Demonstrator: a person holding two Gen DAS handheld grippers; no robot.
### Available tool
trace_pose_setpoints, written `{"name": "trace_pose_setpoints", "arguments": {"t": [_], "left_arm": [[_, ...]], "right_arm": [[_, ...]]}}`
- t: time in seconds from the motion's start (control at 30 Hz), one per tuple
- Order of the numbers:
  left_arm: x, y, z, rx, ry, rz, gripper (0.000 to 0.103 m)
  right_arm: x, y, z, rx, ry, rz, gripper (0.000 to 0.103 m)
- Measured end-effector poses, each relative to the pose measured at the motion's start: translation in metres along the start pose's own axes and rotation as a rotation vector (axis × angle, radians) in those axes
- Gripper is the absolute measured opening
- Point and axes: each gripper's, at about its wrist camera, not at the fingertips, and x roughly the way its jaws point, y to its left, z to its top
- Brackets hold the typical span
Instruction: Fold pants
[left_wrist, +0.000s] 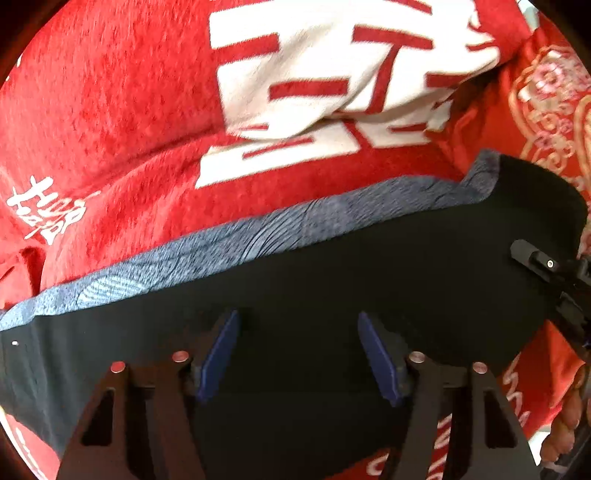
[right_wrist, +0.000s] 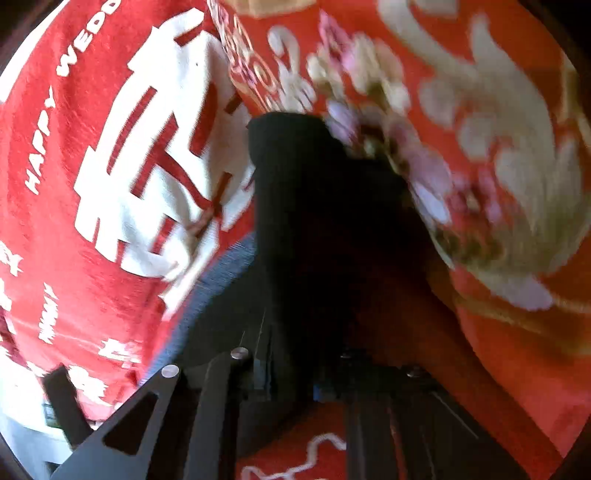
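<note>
Black pants (left_wrist: 332, 273) lie on a red blanket (left_wrist: 110, 122). The left gripper (left_wrist: 299, 350) hovers wide open above them. The right gripper (right_wrist: 291, 373) is clamped on the pants' fabric.

Black pants (left_wrist: 332, 266) with a mottled blue-grey waistband (left_wrist: 229, 243). Beneath, a red fleecy blanket (left_wrist: 110, 122) bearing a large white character and small white lettering, "HAPPY" among it. Toward the right edge, a smoother red-orange cloth (right_wrist: 517, 350) patterned in cream scrolls and pink-lilac flowers. Black left gripper (left_wrist: 299, 350) with blue pads (left_wrist: 218, 354) and silver pins.
</note>
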Motion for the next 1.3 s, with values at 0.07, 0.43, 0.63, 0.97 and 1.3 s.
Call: {"name": "trace_pose_setpoints", "arguments": {"t": [0.07,0.43,0.63,0.97,1.3], "left_arm": [[0.004,-0.003,0.003,-0.017,-0.005,-0.012,0.069],[0.021,-0.006,-0.004,0.018,-0.017,-0.049,0.07],[-0.01,0.053,-0.01,-0.072,-0.003,-0.05,0.07],[-0.052,0.225,-0.069,-0.267,0.02,0.148,0.07],[-0.067,0.264,-0.102,-0.33,0.031,0.06,0.084]], "right_arm": [[-0.012,0.009,0.002,-0.044,0.002,0.041,0.015],[-0.029,0.112,-0.018,-0.403,0.031,0.066,0.015],[-0.026,0.168,-0.048,-0.585,0.043,0.031,0.015],[0.06,0.235,-0.179,-0.891,0.167,-0.13,0.026],[0.074,0.233,-0.299,-1.272,0.218,-0.35,0.064]]}}
